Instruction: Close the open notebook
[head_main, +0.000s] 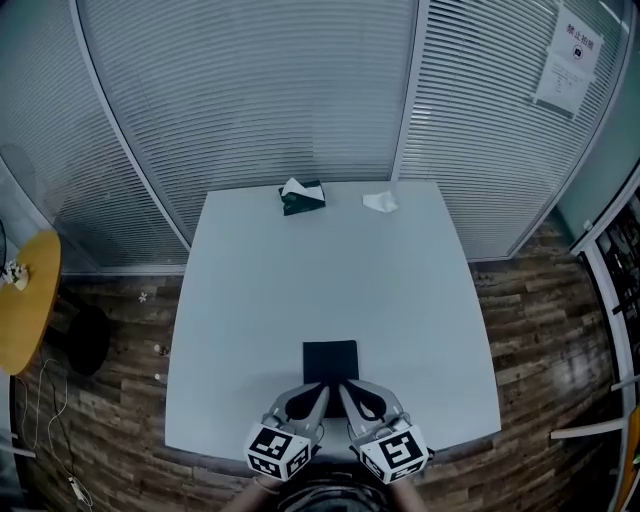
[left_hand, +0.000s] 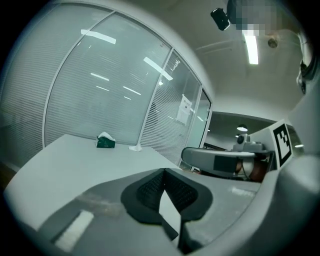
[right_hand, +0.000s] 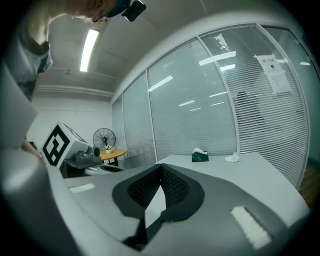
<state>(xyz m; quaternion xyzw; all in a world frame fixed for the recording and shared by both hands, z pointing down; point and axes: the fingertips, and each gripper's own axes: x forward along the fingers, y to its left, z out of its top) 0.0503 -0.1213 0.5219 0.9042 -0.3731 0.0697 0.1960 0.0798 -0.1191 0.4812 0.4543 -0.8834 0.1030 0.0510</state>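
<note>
lying flat on the white table (head_main: 260, 300), the notebook (head_main: 330, 361) shows as a dark square with only its cover face up, so it reads as already closed. it sits near the table's front edge, about midway across, just ahead of the two grippers. in the head view both grippers come in from the bottom side by side, their tips pointed at the notebook's near edge and overlapping it from above; whether either tip touches the cover i cannot tell.

the left gripper (left_hand: 164, 171) has its jaws brought together, the dark ribbed pads (left_hand: 150, 190) meeting at the tip with nothing between them. the right gripper (right_hand: 160, 167) stands the same way, pads closed against each other and empty.

well apart from the notebook, along the table's far edge, stands a dark green tissue box (head_main: 302, 197) with a white sheet poking out, and near it on the right lies a crumpled white tissue (head_main: 380, 202). behind the table runs a curved glass wall with blinds (head_main: 250, 90), carrying a paper notice (head_main: 567, 55) at upper right. a round yellow side table (head_main: 25, 300) stands on the wood floor (head_main: 540, 330) at the left.
</note>
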